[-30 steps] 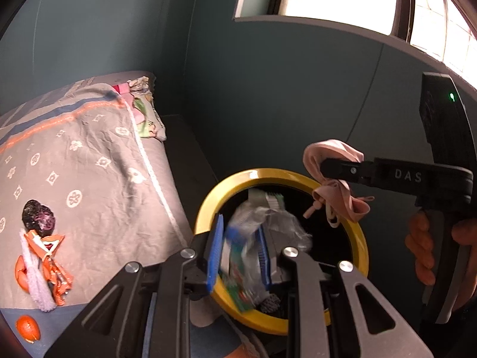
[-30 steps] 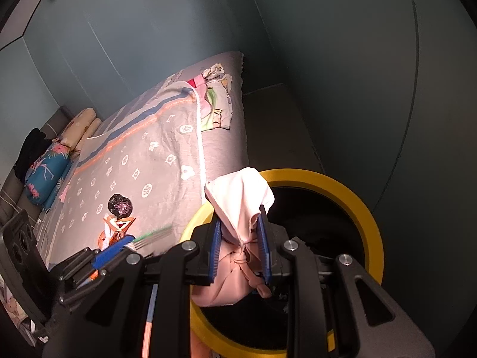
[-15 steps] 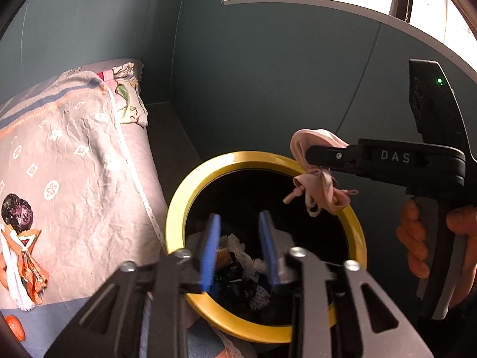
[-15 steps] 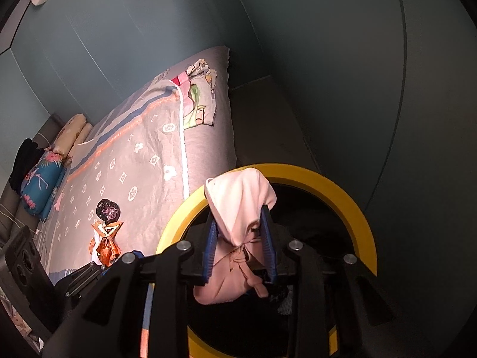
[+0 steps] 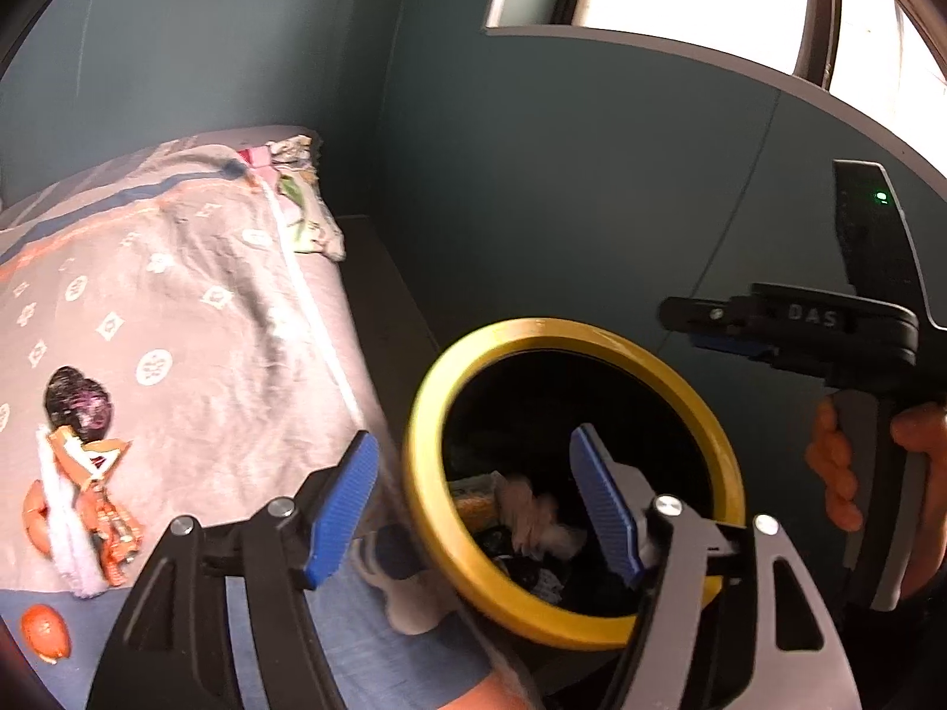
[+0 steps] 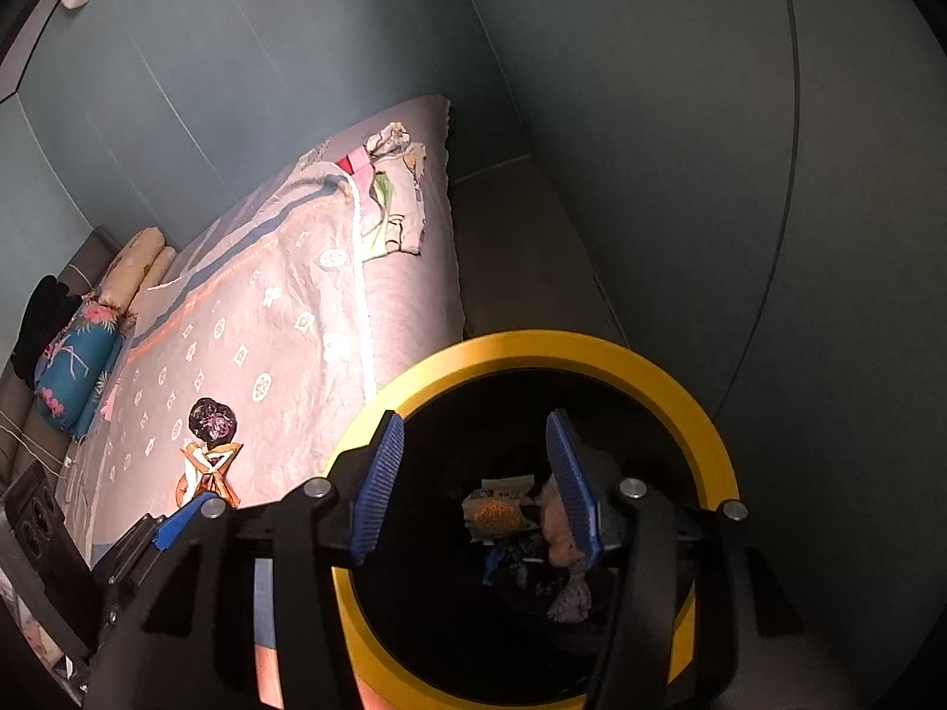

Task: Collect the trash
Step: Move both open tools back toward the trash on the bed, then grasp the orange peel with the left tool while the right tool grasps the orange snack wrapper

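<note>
Right wrist view: right tongs (image 6: 473,473) hovering over the yellow-rimmed bin (image 6: 621,352), spreading wider, pinching nothing, presumably so stuff drops straight in. Pinkish wad (image 6: 559,523) and snack packet (image 6: 497,512) already lying in the bin below the blue pads. Left tongs (image 5: 479,500) also spreading, empty, straddling the near rim. More trash (image 5: 80,473) waiting on the bed (image 5: 195,319), off left of both tongs.
</note>
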Demonstrator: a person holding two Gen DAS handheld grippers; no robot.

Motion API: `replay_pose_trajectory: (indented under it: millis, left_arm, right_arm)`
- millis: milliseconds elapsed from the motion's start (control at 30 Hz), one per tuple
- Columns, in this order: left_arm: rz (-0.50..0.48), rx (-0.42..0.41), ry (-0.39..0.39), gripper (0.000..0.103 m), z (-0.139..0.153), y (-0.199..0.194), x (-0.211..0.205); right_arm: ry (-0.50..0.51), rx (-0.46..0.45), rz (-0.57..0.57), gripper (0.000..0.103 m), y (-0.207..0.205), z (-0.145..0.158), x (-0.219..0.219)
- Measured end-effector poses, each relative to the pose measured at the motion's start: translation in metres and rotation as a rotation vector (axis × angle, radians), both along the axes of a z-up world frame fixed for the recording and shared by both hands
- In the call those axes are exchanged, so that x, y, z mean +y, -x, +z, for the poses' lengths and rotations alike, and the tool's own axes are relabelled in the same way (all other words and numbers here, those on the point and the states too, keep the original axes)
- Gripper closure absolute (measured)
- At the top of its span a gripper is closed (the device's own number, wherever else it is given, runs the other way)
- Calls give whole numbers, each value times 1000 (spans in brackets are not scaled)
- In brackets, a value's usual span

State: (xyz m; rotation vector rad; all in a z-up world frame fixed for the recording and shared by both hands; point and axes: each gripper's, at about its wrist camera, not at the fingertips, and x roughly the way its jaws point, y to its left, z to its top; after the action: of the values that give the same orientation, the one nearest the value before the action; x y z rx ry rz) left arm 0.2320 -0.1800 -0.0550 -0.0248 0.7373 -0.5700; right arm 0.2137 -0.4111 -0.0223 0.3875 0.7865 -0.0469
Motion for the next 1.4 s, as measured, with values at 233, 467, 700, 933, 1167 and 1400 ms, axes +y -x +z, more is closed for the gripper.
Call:
replay_pose_trajectory:
  millis: [233,467,700,933,1167,1400]
  left_arm:
    - [95,-34,-13,25,10,8,47]
    - [186,-51,-55,24,16,15,101]
    - [296,-49,-62,19,15,28,166]
    - [398,-13,-97,18,-2,34,223]
    - [467,42,-96,18,-26,34,268]
    - [485,94,-95,18,-54,27,293]
  right_arm:
    - [22,-26,53,47,0,18,28]
    - [47,-41,147,46,-6,32,74]
    - [71,-44,259,43,-16,40,137]
    - [91,-38,371,41,-33,37,203]
    - [72,9,439,41,-62,14,258]
    - [77,33,487,37,-91,-14,307]
